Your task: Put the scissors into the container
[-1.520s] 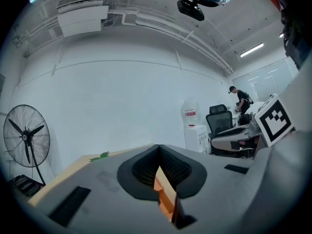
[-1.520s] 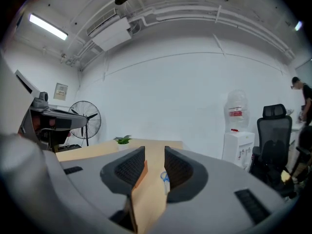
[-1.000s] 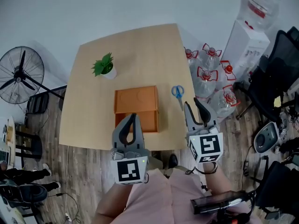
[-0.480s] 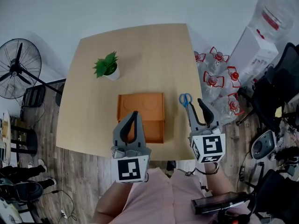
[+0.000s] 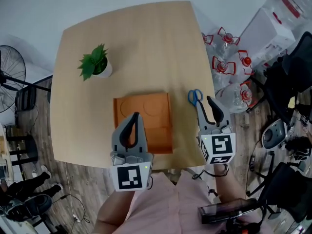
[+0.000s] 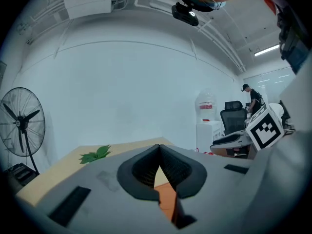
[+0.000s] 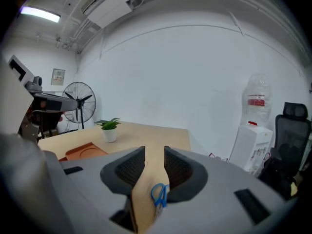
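Blue-handled metal scissors (image 5: 195, 96) flat on pale wooden worktop (image 5: 136, 43), just right of shallow orange tray-like container (image 5: 151, 106), framed dead ahead of spread, empty right claw (image 5: 204, 103), apparently lined up for pickup; left claw (image 5: 136, 116) pressed together, idle near container's front.

Table (image 5: 146, 43) is matt wood; scissors (image 5: 195, 96) handles look plastic.

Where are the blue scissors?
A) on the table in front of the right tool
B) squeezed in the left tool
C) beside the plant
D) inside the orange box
A: the scissors lie on the table just ahead of the right tool, whose jaws stand apart.
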The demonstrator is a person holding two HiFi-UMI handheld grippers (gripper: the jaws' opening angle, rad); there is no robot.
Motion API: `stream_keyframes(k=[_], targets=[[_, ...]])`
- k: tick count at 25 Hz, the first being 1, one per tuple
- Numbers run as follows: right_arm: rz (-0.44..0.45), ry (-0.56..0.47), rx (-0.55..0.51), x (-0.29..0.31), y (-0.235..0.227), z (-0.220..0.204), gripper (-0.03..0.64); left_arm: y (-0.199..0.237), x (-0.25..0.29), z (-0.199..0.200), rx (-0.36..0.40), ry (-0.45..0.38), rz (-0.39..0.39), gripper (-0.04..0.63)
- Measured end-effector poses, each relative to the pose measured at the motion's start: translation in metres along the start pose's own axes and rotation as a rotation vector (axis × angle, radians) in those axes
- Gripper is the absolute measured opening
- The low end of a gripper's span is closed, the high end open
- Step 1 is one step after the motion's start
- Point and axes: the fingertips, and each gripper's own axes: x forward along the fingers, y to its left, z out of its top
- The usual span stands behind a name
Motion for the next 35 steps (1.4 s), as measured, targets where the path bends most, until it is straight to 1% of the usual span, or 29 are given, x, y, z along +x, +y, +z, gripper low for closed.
stream_keyframes(k=[6, 13, 20, 27, 35], targets=[[-0.016, 0.098, 0.032, 0.035, -0.016, -0.038, 0.124, -0.002, 0.033, -0.024, -0.022, 0.07, -0.047, 0.005], [-0.003, 0.215, 0.061, 0.071, -0.019, -0.088, 0.126, 0.0, 0.063, -0.048, -0.046, 0.145, -0.081, 0.005], [-0.006, 0.329, 0.093, 0.094, -0.024, -0.129, 0.124, 0.003, 0.084, -0.067, -0.042, 0.195, -0.105, 0.005], [-0.025, 0.415, 0.081, 0.104, -0.026, -0.153, 0.119, 0.008, 0.092, -0.084, -0.05, 0.235, -0.107, 0.005], [-0.022, 0.47, 0.083, 0.107, -0.025, -0.156, 0.101, 0.012, 0.093, -0.086, -0.06, 0.236, -0.095, 0.005]])
